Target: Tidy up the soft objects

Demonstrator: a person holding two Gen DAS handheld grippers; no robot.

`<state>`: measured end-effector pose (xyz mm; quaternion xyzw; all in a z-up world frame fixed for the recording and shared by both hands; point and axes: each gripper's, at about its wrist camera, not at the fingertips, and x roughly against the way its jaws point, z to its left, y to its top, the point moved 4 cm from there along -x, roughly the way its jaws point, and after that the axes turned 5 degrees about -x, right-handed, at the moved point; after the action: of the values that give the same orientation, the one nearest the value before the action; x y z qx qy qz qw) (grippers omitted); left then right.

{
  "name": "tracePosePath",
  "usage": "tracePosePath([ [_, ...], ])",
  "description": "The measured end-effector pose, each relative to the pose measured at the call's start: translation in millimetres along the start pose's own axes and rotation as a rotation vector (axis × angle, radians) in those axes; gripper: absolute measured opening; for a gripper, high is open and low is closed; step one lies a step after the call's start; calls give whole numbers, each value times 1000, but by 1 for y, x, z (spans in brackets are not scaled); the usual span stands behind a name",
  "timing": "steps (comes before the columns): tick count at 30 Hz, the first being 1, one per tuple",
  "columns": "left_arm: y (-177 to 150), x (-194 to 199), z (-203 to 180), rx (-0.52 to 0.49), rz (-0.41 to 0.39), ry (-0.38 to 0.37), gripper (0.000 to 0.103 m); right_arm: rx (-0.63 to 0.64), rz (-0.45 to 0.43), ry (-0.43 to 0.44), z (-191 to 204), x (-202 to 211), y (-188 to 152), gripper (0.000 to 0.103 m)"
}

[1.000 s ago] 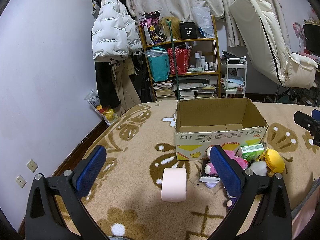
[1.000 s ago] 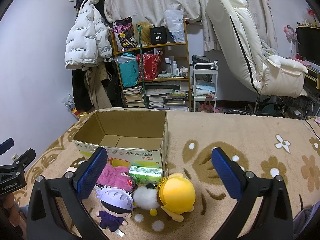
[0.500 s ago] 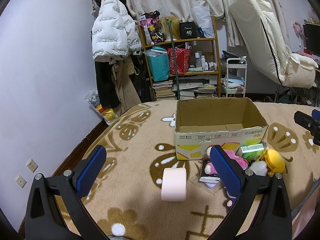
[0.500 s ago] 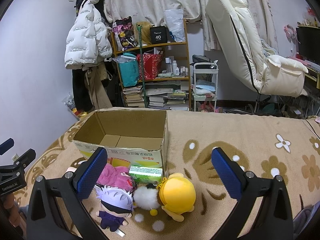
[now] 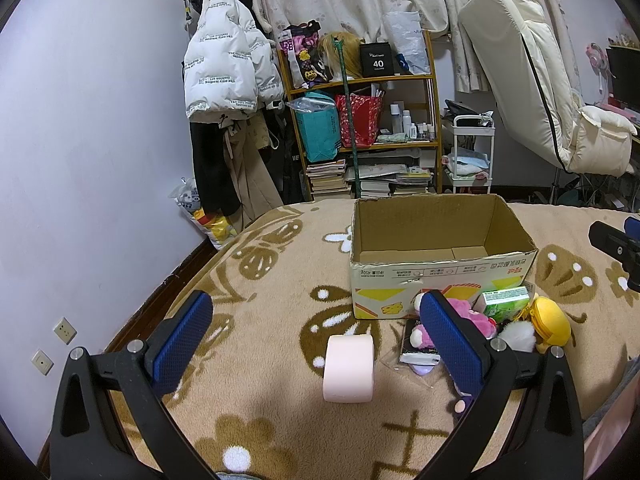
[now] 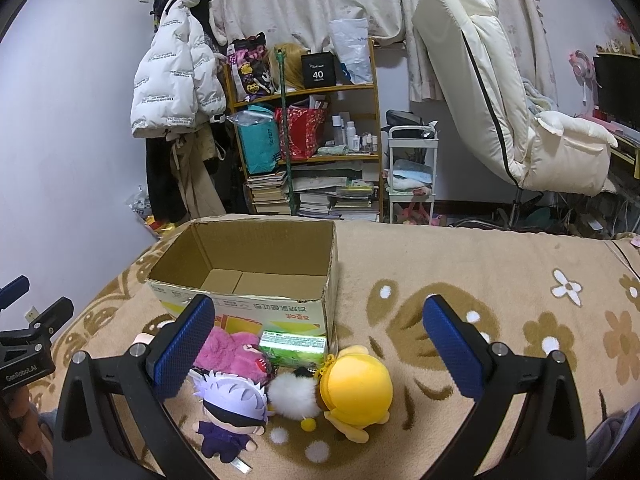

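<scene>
- Two views, left wrist first. Left gripper (image 5: 316, 332) jaws stand wide apart, holding nothing, above the blanket (image 5: 256, 280).
- Pink roll (image 5: 349, 363) lies on its side between the jaw lines, apart from both pads, near the box (image 5: 436, 280) front.
- Judgement: roll is light and compressible; grip across its curved flanks at mid-height with mild pressure to avoid crushing.
- Box is open-topped and shows nothing inside.
- Right wrist view. Right gripper (image 6: 318, 332) jaws also stand wide apart, nothing held.
- Soft items cluster against the box front: pink plush (image 6: 232, 350), doll (image 6: 232, 408), white pom (image 6: 292, 394), yellow plush (image 6: 358, 384), green pack (image 6: 294, 346).
- Judgement: plush is light, squashy, non-slip; take the yellow plush across its round body. Pom appears joined to it; expect it to trail.
</scene>
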<state>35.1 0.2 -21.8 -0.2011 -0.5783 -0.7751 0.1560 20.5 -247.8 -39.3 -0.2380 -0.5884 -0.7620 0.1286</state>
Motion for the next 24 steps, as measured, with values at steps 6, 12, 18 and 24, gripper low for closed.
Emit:
tracePosePath([
  [6,-4,0,1,0,4,2,102,-2,0,0,-1,-2,-1,103],
  [12,-6,-5,4,-2,15,5,102,-1,1,0,-2,-2,-1,103],
  [18,-9,-20,5,-8,78,7,102,-16,19,13,1,-4,0,103],
  [24,-8,-42,2,1,153,-26,102,-79,49,44,-6,-26,8,103],
])
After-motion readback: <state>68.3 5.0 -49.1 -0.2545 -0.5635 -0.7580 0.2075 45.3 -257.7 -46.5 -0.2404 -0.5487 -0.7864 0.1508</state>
